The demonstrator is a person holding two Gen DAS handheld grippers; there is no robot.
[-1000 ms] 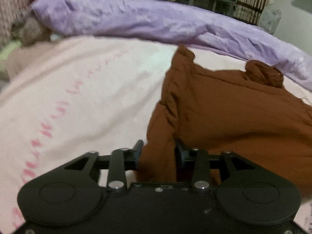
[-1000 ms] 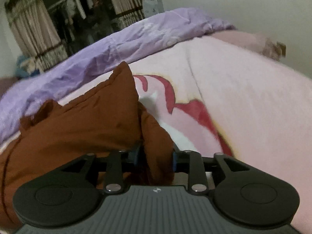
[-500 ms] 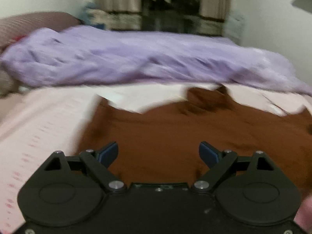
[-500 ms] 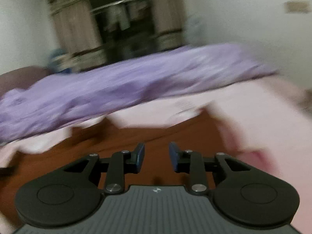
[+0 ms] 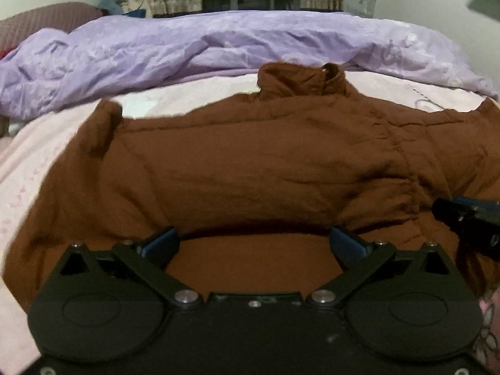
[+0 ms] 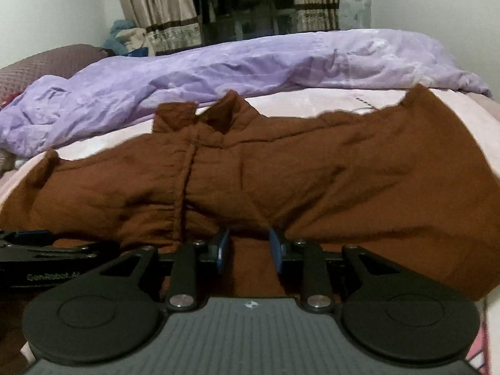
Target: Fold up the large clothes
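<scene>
A large brown padded jacket [image 5: 250, 162] lies spread across the pink bed, collar [image 5: 303, 81] toward the far side; it also shows in the right wrist view [image 6: 312, 168]. My left gripper [image 5: 254, 245] is wide open and empty, just above the jacket's near hem. My right gripper [image 6: 250, 245] has its blue pads a small gap apart, over the near hem, with no cloth clearly pinched between them. Each gripper shows at the edge of the other's view: the right one [image 5: 468, 218], the left one [image 6: 37, 247].
A crumpled purple duvet [image 5: 218, 50] lies along the far side of the bed. A pink sheet [image 5: 34, 168] covers the mattress. A maroon quilted headboard or pillow [image 6: 40, 65] is at far left. Curtains and a dark wardrobe [image 6: 250, 3] stand behind.
Both grippers held folds of the jacket a second ago, then let go. The left opened wide, the right opened slightly. Both swung round to face the jacket, which now lies spread flat.
</scene>
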